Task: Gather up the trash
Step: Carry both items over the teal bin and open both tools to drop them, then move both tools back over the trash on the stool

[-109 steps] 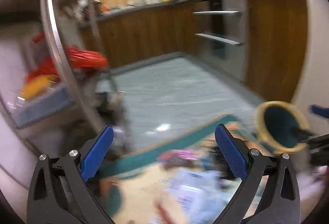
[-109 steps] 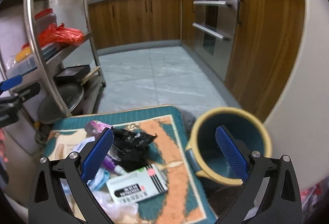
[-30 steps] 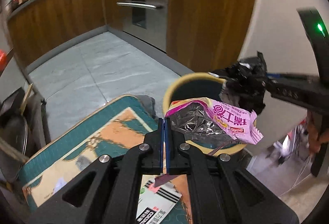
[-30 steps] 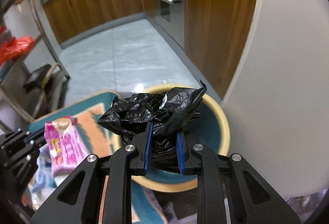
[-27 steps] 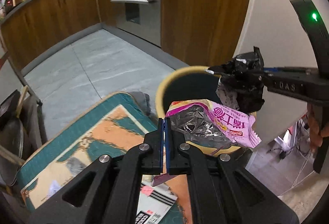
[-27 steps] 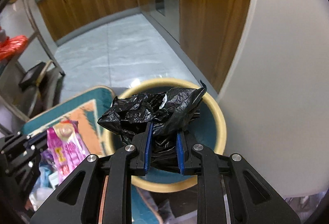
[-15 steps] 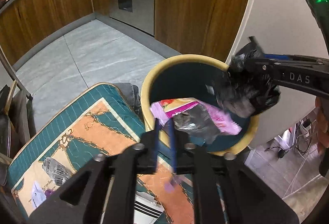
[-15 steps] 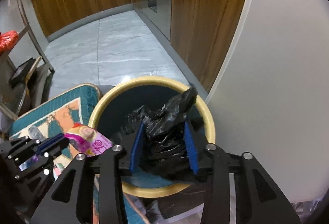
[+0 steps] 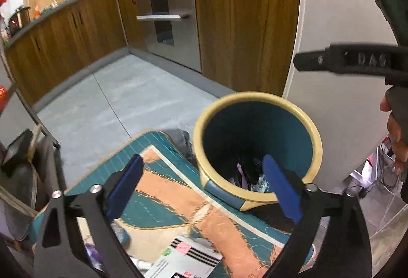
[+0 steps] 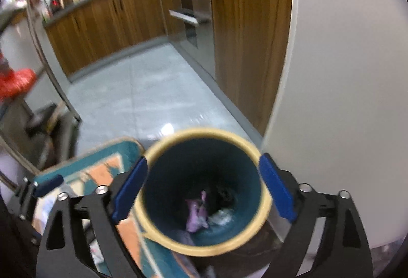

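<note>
A round bin with a yellow rim and a teal inside stands at the corner of a patterned mat. At its bottom lie a pink snack wrapper and a crumpled black plastic bag. My left gripper hovers over the bin's near-left rim. Its jaws are opening, with nothing between the pads. My right gripper hangs right above the bin's rim, its jaws also opening and empty. One of the right gripper's fingers shows at the upper right of the left wrist view.
A white box with black stripes and other scraps lie on the mat near me. A metal rack with a red bag stands on the left. A white wall rises behind the bin, with wooden cabinets along the grey floor.
The left gripper let go of the pink wrapper and the right gripper let go of the black bag. Both pieces dropped into the bin, and both pairs of jaws now stand wide.
</note>
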`<state>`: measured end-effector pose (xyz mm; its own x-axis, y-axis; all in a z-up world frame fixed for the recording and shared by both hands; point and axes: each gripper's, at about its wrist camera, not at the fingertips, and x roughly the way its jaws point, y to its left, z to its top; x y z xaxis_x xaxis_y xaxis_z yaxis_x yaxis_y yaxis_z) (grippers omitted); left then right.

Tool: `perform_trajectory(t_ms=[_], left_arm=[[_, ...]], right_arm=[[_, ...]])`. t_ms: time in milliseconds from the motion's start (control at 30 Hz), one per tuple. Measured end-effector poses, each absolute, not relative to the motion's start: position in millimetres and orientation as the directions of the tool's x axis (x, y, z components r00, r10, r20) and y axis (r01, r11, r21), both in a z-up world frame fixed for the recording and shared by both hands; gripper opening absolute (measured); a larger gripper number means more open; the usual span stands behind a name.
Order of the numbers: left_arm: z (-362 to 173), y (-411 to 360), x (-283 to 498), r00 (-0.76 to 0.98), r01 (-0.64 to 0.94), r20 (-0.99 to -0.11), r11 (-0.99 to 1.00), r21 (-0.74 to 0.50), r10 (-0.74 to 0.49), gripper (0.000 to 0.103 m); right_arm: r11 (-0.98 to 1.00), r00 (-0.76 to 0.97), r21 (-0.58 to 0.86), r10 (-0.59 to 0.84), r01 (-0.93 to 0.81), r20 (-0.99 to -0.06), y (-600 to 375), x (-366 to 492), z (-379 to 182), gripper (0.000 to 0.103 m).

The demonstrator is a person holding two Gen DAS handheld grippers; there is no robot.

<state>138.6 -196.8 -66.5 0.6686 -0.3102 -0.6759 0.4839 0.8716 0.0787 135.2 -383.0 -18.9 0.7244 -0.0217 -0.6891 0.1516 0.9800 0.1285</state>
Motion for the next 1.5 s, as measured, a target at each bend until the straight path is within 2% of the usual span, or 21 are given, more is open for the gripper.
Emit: perform_trajectory(t_ms=[233,400,533,667,1067,1267,1500], left_arm=[[-36.5,-163.8,107.0,0.723,0.437,-0.622,0.896,0.076,-0.300,0.097],[-21.2,-127.5,81.9,0.755,0.368,-0.598,0.928,0.048,-0.269,0.097],[-14.5,-95.8,64.7,0.778,0.303,-0.588,0.952,0.044,-0.221,0.097],[-11.7,-65.9,50.9,0.790,0.238,-0.588,0.970,0.038,-0.171,0.097],[-8.1,24.1,22.0,0.808,0.027,-0.590,0.999,0.028,-0.005,0.097],[-12.8,59.2,13.8,0.793,-0.044,-0.606,0.998,0.034,0.056,0.097],[-30.4,104.1,8.7,0.756,-0.128,-0.642,0.991,0.041,0.124,0.097]], right_arm=[[0.991,0.843,0.100,-0.022,0.090,-0.537,-355.3,105.8,16.8,0.098],[0.996,0.860,0.083,0.004,0.044,-0.510,-331.8,93.6,27.4,0.098],[0.990,0.863,0.138,0.065,0.006,-0.502,-314.3,83.0,36.8,0.098],[0.979,0.854,0.199,0.131,-0.032,-0.504,-294.2,73.4,41.1,0.098],[0.979,0.799,0.129,0.202,-0.156,-0.566,-217.1,60.3,36.4,0.098],[0.969,0.765,0.194,0.240,-0.152,-0.598,-196.1,62.0,29.9,0.098],[0.971,0.701,0.216,0.223,-0.100,-0.677,-171.1,77.6,3.5,0.098]])
